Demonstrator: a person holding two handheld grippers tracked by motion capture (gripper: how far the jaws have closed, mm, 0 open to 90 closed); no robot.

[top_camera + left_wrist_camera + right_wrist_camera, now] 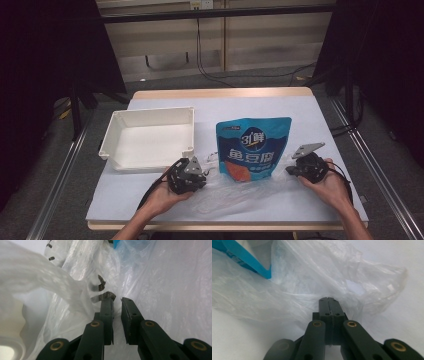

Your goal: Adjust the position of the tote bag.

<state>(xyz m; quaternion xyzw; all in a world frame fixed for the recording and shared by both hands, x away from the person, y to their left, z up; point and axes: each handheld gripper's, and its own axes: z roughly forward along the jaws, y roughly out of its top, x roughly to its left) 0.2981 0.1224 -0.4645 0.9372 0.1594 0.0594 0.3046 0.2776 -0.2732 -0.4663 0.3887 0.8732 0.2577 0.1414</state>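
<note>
A clear plastic bag point(235, 187) lies crumpled on the tabletop point(310, 115), and a blue pouch point(252, 150) rests partly inside it, its lower end under the film. The white tray point(147, 137) sits just left of the pouch, apart from the bag.

The left tongs point(202, 175) are at the bag's left edge, beside the pouch's lower left corner. In the left gripper view the left tongs point(118, 300) stand a little apart at the tips with film bunched around them; whether they pinch it is hard to tell.

The right tongs point(290, 171) are at the bag's right edge, by the pouch's lower right corner. In the right gripper view the right tongs point(329, 299) are pressed together on the bag's film point(317, 280).
</note>
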